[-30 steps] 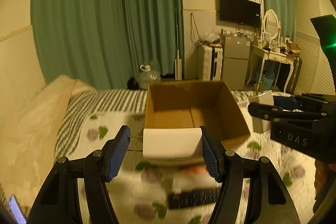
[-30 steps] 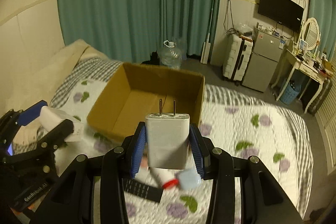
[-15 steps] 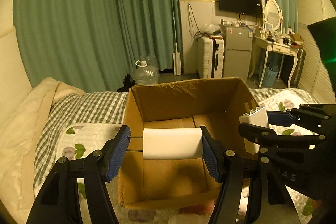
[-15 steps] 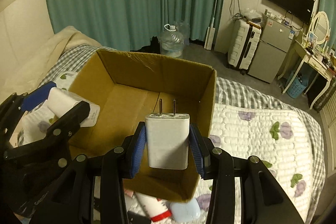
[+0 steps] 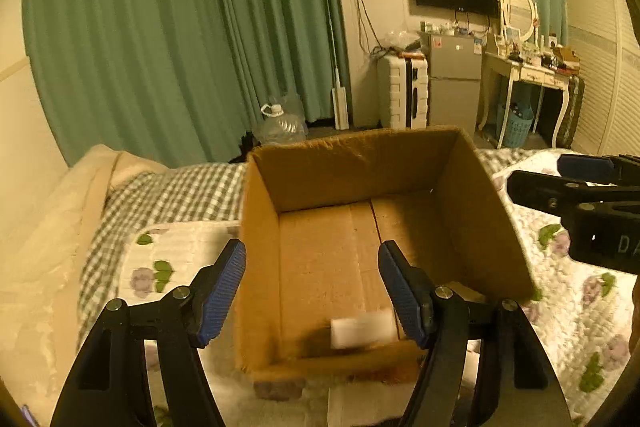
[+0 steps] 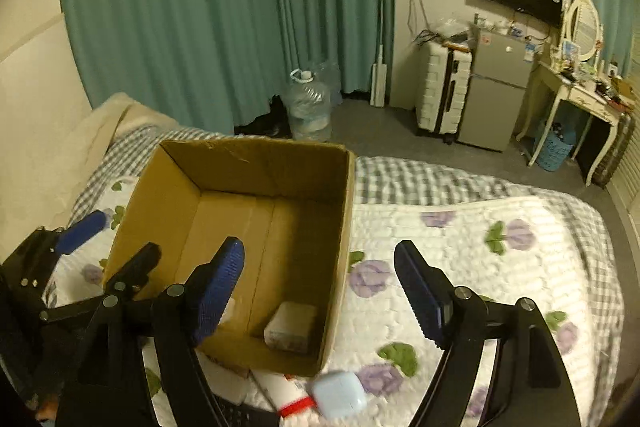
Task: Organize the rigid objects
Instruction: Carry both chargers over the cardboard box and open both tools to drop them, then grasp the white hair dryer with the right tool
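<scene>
Both your tongs open, empty, jaws just widened. Left gripper [image 5: 312, 289] above cardboard box [image 5: 472, 163]; white block [image 5: 362, 327] blurred inside, near wall. Right gripper [image 6: 320, 291] over right wall; charger [image 6: 291, 327] on floor. Remaining items, earbud case [image 6: 339, 394] included, near box, closer to right hand.

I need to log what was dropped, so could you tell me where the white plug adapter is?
In the right wrist view, the white plug adapter lies on the floor of the brown cardboard box, in its near right corner.
</scene>
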`<control>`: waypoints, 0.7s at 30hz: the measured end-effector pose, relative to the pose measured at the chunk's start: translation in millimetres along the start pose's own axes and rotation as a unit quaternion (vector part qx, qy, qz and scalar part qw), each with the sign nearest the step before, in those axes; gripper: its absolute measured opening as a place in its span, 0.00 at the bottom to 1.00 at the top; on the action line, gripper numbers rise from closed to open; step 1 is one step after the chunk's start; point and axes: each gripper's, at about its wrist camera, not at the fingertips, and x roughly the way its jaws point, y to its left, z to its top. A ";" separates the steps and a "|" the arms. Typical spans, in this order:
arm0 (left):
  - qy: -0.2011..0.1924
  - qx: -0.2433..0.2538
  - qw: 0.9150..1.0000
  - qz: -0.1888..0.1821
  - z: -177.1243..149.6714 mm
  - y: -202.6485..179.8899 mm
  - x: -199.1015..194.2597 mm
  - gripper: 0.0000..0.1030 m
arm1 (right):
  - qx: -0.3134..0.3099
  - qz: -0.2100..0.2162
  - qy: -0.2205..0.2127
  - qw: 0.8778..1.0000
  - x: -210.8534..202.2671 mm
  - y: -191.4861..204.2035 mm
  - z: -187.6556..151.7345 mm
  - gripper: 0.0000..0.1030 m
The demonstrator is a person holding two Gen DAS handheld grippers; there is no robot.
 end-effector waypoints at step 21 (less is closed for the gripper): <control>-0.010 -0.026 1.000 0.004 -43.7 13.9 -116.1 0.71 | -0.051 -0.005 -0.032 0.998 -138.4 22.9 -76.6 0.78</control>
